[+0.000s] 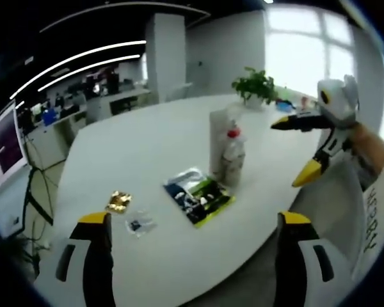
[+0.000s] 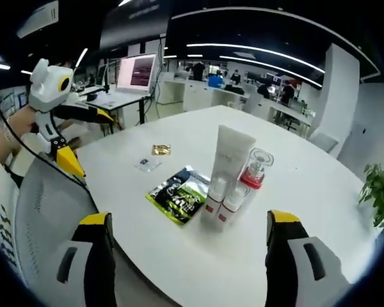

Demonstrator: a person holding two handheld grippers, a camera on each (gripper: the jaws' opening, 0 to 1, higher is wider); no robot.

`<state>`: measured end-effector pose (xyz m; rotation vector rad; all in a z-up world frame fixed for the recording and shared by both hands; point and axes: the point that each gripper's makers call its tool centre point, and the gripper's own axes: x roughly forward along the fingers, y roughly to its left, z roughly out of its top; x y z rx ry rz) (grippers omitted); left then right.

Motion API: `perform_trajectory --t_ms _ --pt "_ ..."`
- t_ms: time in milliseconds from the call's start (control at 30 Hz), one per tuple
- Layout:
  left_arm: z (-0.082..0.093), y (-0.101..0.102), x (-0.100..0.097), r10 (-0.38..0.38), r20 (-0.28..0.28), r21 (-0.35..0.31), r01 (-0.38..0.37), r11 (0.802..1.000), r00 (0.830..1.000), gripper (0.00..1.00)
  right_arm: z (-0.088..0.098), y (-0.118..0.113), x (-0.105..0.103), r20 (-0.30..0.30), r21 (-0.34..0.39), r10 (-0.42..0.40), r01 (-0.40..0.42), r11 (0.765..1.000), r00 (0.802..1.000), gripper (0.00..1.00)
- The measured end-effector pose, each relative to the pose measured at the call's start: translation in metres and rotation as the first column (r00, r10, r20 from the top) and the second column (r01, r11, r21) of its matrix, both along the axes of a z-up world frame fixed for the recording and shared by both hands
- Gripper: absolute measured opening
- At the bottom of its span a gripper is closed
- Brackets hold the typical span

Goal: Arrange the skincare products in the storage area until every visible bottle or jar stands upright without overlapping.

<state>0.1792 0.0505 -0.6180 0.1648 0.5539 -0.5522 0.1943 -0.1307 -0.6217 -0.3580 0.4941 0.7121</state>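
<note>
Already the skincare products are standing together near the middle of the white table (image 2: 320, 192): the tall white tube (image 2: 228, 163) is rising upright, the clear bottle with a red collar (image 2: 254, 169) is standing just beside it, and two small red-based bottles (image 2: 225, 206) are sitting at the tube's foot, touching or nearly so. Whether any are overlapping is hard to tell, so a little spacing may be what is left. A green-and-black sachet (image 2: 179, 194) is lying flat just beside the tube, with a gold packet (image 2: 160, 149) and a small clear packet (image 2: 147, 164) lying farther off on the sachet's far side.

Both tongs are hanging released and holding nothing: the left tongs (image 1: 195, 246) are hovering off the table's near edge, well apart from the tube, and the right tongs (image 2: 187, 246) likewise. Beyond the tube the table is lying bare up to a potted plant (image 1: 255, 86) at the far rim, giving wide room for spreading the bottles.
</note>
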Motion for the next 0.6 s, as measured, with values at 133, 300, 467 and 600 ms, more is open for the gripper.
perform_trajectory --t_ms 133,300,467,600 --pt "-0.0008 -0.0014 -0.0007 -0.011 -0.001 0.000 0.011 1.000 1.000 0.99 -0.0001 0.0003 -0.0005 -0.005 0.000 -0.002 0.002 1.000 1.000 1.00" --pt "-0.0020 -0.0023 -0.0013 -0.021 -0.004 0.000 0.021 1.000 1.000 0.99 0.0008 0.0024 0.0008 -0.005 -0.002 0.000 0.000 1.000 1.000 1.00" --pt "-0.0037 -0.0006 -0.0015 -0.019 -0.013 -0.002 0.019 1.000 1.000 0.99 -0.0004 0.0057 0.0019 -0.017 0.001 0.000 0.000 1.000 1.000 1.00" --pt "-0.0074 0.0006 -0.0012 -0.016 -0.025 -0.003 0.016 1.000 1.000 0.99 -0.0020 0.0075 0.0025 -0.029 0.006 0.000 0.000 1.000 1.000 1.00"
